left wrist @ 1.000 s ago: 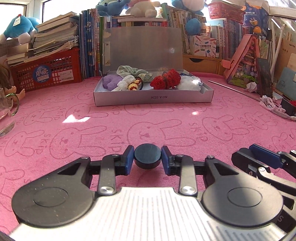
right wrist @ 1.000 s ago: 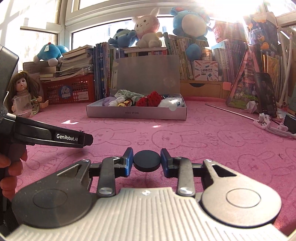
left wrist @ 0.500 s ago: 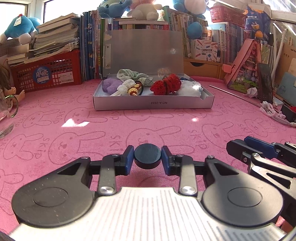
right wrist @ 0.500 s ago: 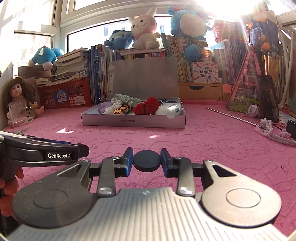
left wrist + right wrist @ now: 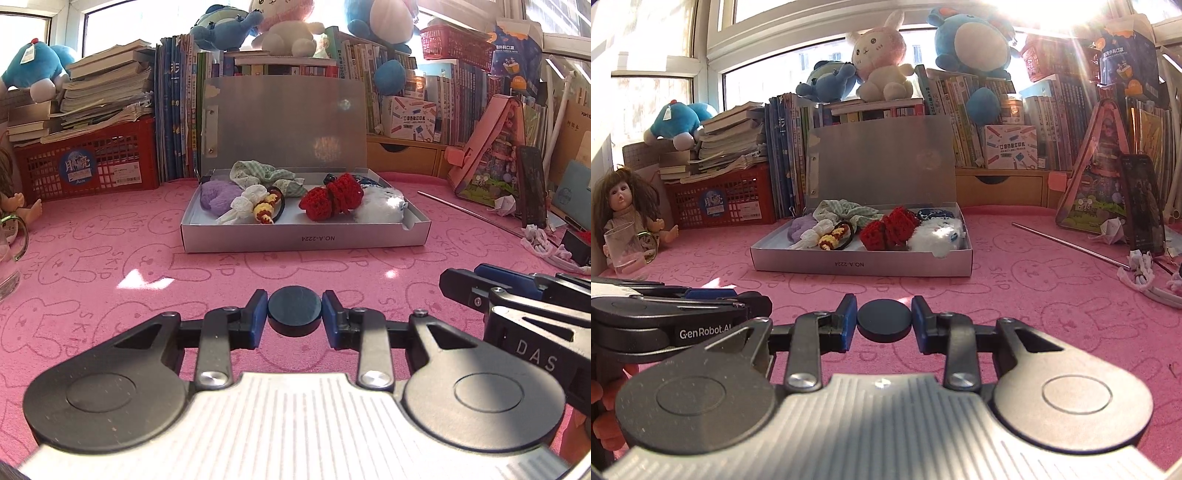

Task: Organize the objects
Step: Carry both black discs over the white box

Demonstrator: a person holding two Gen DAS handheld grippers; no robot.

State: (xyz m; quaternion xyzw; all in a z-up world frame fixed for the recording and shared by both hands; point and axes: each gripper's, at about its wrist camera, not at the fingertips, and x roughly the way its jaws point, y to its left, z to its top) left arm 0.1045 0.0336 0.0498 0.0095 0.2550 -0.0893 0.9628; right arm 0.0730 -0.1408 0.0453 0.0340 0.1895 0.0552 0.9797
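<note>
Risen a little since a second ago, both tongs, with the right one drawn up level beside the left and the box sitting lower in the right wrist view.

Left tongs (image 5: 294, 319): nearly closed, gripping nothing from the task; only a dark disc between the pads, seemingly part of the tool. Right tongs (image 5: 884, 321): same narrow gap, same disc, nothing held.

Box (image 5: 303, 240) straight ahead of both tongs, well apart from them, on the pink tabletop (image 5: 110, 258), lid (image 5: 284, 122) standing upright behind it.

Looks nearly done: soft hair pieces already inside, nothing of that kind between tongs and box. Probably left: shutting the lid, and perhaps the white tangle (image 5: 543, 243) far ahead to the right, if it belongs.

Counted in the box, about seven:
- one purple piece (image 5: 218, 194)
- one green scrunchie (image 5: 258, 175)
- one white lace piece (image 5: 245, 201)
- one yellow-red band (image 5: 266, 208)
- one red crochet piece (image 5: 332, 197)
- one white fluffy piece (image 5: 380, 206)
- one dark blue piece (image 5: 932, 213), mostly hidden

Elsewhere: one rod (image 5: 472, 210) ahead right, one glass (image 5: 624, 251) and one doll (image 5: 622, 206) ahead left.
</note>
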